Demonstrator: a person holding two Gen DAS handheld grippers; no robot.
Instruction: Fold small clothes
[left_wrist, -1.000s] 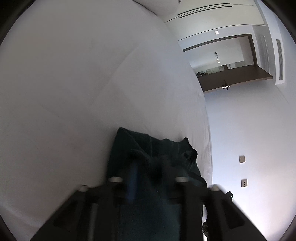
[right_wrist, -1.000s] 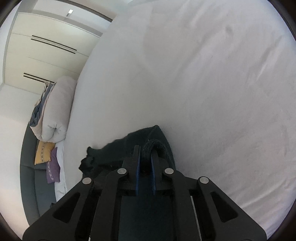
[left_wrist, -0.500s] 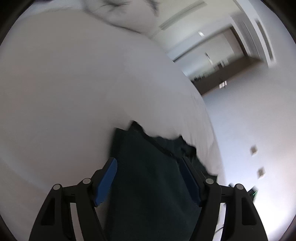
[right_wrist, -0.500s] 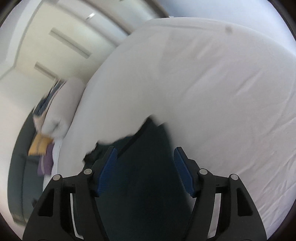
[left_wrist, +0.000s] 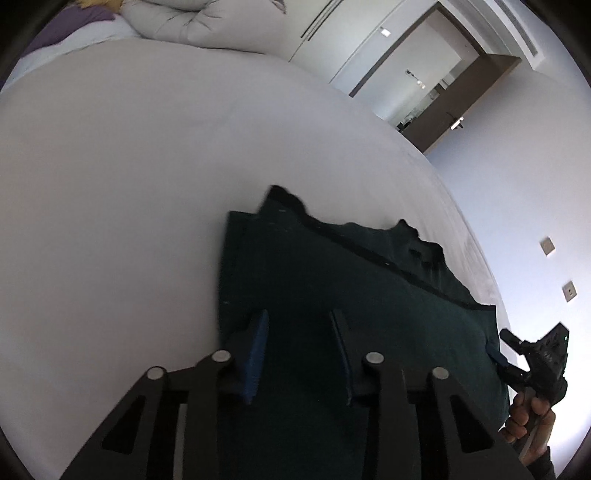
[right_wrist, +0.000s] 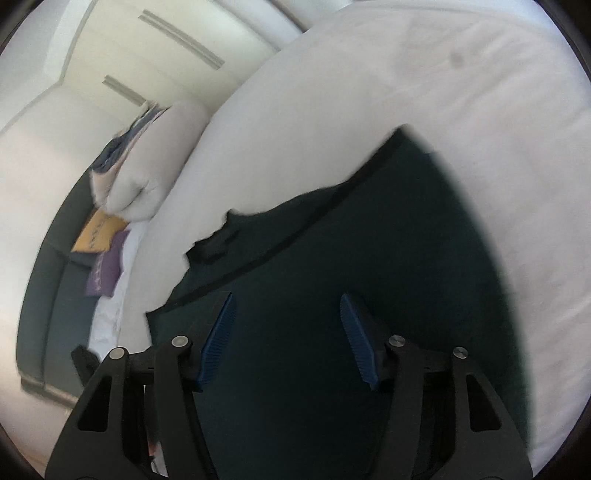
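My left gripper hangs with its blue pads spread apart, gripping nothing, right over the dark green garment; my right gripper is likewise wide open above the same cloth. The garment lies flat on the white bed, folded over on itself, its long axis running across both views, ragged edge toward the pillows. I see yellow and purple cushions beyond.
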